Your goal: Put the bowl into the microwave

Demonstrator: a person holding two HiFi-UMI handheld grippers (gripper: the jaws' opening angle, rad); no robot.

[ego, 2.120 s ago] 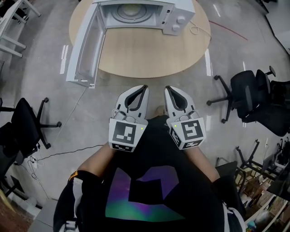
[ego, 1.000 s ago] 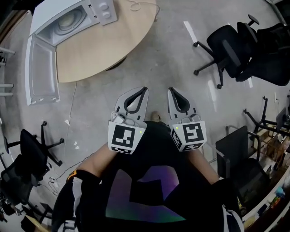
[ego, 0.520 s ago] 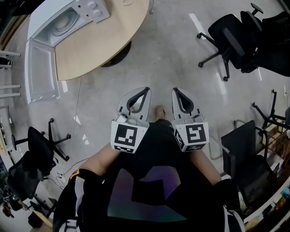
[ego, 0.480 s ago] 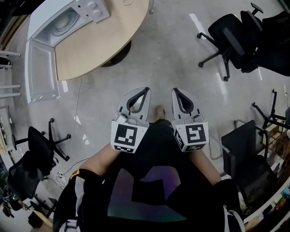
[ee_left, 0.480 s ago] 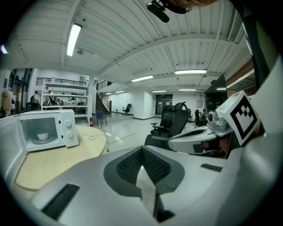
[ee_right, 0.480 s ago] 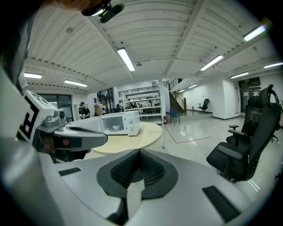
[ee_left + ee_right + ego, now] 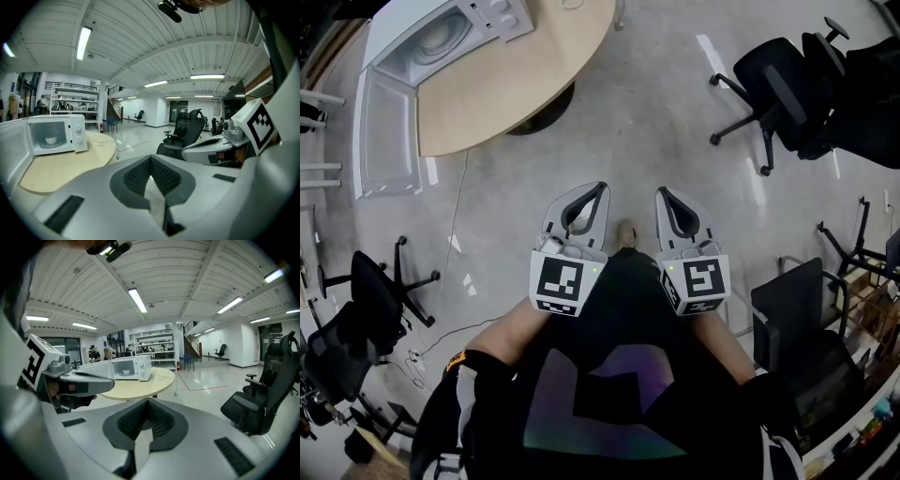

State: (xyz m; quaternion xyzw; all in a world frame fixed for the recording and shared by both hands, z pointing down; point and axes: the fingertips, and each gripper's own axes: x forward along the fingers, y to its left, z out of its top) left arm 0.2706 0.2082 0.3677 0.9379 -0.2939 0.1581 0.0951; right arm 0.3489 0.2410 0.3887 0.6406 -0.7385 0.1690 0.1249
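White bowl [image 7: 50, 139] in microwave [image 7: 441, 30], round wood tbl [image 7: 511, 84]; L gripper [image 7: 600, 187], R gripper [image 7: 662, 192] closed

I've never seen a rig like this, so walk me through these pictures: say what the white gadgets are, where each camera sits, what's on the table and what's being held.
There is no robot here. A person in a black T-shirt holds a white two-jaw tool in each hand: the left gripper and the right gripper. The marker cubes are part of them. The head view looks steeply down from the person's head, and each gripper view looks forward along its own jaws. Both pairs of jaws are together with nothing between them, so nothing is held. The person stands apart from the round light-wood table. On it stands a white microwave oven with its door swung open, and a small white bowl sits inside. Black office chairs stand nearby.
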